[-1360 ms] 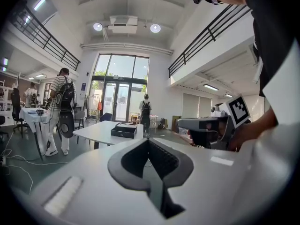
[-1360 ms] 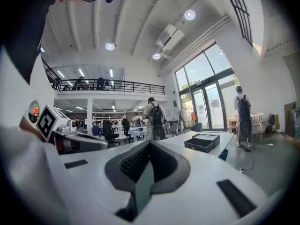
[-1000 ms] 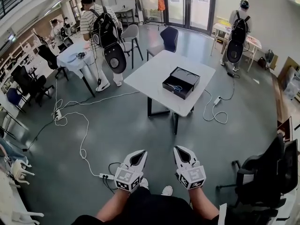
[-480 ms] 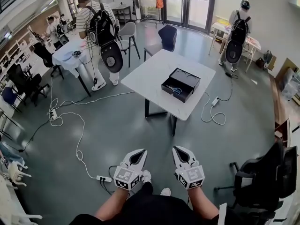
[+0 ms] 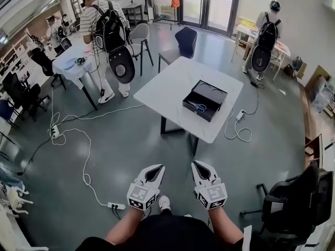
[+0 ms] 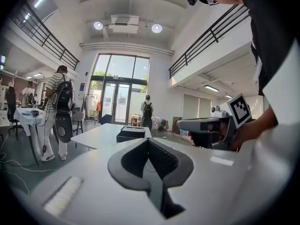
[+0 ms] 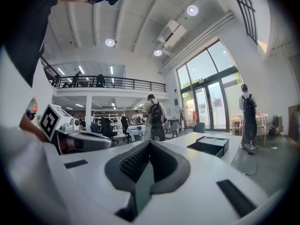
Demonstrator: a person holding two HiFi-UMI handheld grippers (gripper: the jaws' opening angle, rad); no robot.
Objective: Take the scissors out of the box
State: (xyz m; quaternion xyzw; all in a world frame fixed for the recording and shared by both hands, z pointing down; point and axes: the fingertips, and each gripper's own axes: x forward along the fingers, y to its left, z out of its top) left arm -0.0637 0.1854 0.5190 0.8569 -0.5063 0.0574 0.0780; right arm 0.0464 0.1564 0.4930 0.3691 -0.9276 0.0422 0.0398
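A black open box (image 5: 204,100) sits on a white table (image 5: 172,85) across the room, well ahead of both grippers. Scissors (image 5: 198,106) with blue handles lie inside it. My left gripper (image 5: 156,168) and right gripper (image 5: 197,166) are held side by side low in the head view, over the floor and far from the table. Both are shut and hold nothing. The left gripper view shows the left gripper (image 6: 149,142), the box (image 6: 131,133) ahead and the right gripper (image 6: 208,128) beside it. From the right gripper (image 7: 149,143), the box (image 7: 208,146) appears to the right.
A power strip (image 5: 116,205) and a white cable (image 5: 68,135) lie on the floor at the left. Another cable (image 5: 238,129) lies past the table. A black office chair (image 5: 293,203) stands at the right. People with backpacks (image 5: 112,35) (image 5: 267,35) stand beyond the table, near chairs (image 5: 186,40).
The person has stepped forward: the table and box sit slightly closer and the power strip has slid back towards the feet. Both grippers stay shut, side by side.
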